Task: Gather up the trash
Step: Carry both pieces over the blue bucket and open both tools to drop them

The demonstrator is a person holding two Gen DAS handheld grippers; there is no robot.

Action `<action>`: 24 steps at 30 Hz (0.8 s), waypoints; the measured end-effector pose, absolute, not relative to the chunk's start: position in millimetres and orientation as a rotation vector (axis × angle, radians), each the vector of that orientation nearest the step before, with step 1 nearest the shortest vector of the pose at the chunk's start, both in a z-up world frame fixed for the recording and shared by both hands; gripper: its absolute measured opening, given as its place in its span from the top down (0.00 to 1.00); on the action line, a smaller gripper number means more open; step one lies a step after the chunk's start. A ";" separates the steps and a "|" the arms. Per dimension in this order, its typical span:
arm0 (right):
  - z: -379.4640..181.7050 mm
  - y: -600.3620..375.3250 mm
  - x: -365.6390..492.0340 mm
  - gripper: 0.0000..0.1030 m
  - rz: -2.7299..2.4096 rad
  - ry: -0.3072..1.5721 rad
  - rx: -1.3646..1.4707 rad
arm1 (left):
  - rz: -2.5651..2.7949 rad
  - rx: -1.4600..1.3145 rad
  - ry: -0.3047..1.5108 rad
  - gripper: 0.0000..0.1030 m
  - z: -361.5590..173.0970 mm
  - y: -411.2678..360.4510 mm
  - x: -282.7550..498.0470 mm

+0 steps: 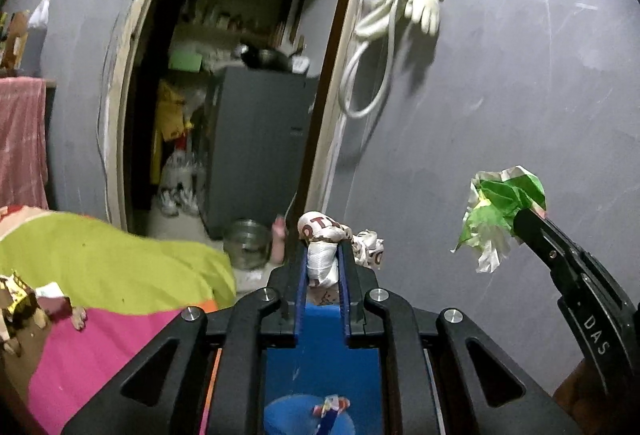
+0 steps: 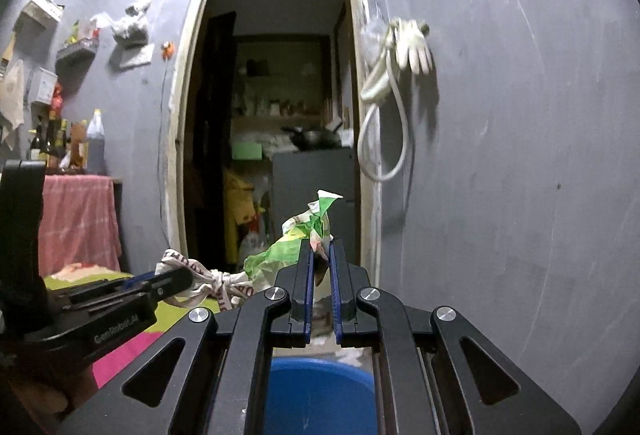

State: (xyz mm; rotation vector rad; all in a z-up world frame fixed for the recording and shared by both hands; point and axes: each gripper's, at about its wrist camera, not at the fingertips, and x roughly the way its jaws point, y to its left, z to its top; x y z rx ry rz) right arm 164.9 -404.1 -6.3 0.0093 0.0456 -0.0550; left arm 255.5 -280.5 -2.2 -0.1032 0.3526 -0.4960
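Right now both pieces are picked up — left gripper (image 1: 323, 255) pinching the knotted white wrapper (image 1: 326, 235), right gripper (image 2: 320, 255) clamped on the crumpled green wrapper (image 2: 298, 239), above the blue bin (image 2: 320, 395) — dropping them remains.

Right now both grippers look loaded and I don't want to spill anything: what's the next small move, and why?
Probably lower both over the blue bin before opening. The left gripper pinches a knotted white printed wrapper, the right gripper a crumpled green wrapper, and the bin sits just below them.
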 end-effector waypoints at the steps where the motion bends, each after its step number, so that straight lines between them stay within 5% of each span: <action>1: -10.6 -405.8 168.6 0.94 -0.056 0.063 0.015 | -0.497 -0.101 0.377 0.90 -5.9 -281.7 259.9; 9: -35.2 -415.5 196.2 0.93 -0.046 0.178 0.063 | -0.506 -0.112 0.528 0.86 -33.6 -284.3 285.2; 18: -46.9 -425.9 213.3 0.91 -0.030 0.261 0.092 | -0.503 -0.124 0.566 0.69 -39.4 -277.2 286.4; 22: -40.4 -426.0 209.0 0.72 -0.020 0.246 0.100 | -0.500 -0.140 0.551 0.64 -31.7 -266.8 283.0; 24: -34.7 -423.7 207.5 0.71 -0.016 0.235 0.091 | -0.493 -0.149 0.538 0.62 -25.7 -258.6 279.6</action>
